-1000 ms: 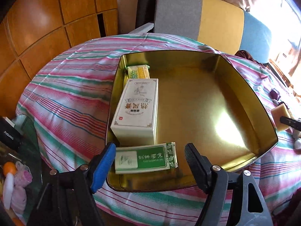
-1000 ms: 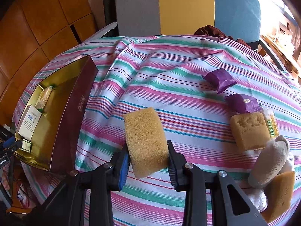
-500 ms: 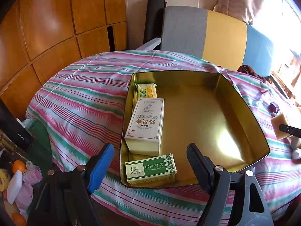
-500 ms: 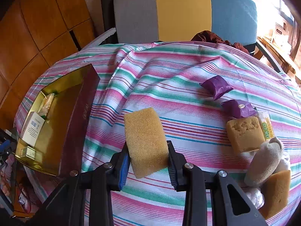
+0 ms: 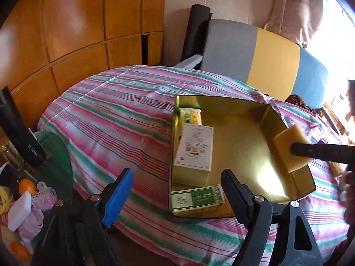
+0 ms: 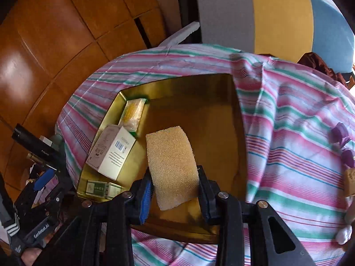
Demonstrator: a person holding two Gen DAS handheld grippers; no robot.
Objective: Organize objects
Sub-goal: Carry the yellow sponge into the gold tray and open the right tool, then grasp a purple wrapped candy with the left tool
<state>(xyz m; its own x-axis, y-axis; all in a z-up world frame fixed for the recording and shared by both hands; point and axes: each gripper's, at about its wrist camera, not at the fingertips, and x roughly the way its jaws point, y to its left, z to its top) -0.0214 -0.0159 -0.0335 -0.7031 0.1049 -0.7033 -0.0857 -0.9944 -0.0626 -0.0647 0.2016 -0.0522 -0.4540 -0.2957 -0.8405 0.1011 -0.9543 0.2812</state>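
A gold tin box point(image 5: 244, 108) point(image 6: 177, 84) sits on the striped tablecloth. Along its left wall lie a yellow packet point(image 5: 190, 115) point(image 6: 133, 113), a white carton point(image 5: 195, 150) point(image 6: 113, 153) and a green-and-white box point(image 5: 195, 199) point(image 6: 99, 188). My right gripper point(image 6: 175, 188) is shut on a yellow sponge point(image 6: 173, 164) and holds it above the tin's open middle; the sponge also shows in the left wrist view point(image 5: 290, 148). My left gripper point(image 5: 177, 197) is open and empty, back from the tin's near-left corner.
Purple packets point(image 6: 341, 133) and another sponge point(image 6: 350, 181) lie on the cloth to the right. A grey, yellow and blue chair point(image 5: 266, 57) stands behind the table. A black bottle point(image 5: 20, 133) and small toiletries point(image 5: 22, 208) stand on a low surface at the left.
My right gripper has carried the sponge left, from over the tablecloth to over the tin. My left gripper has pulled back and left from the tin, staying open.
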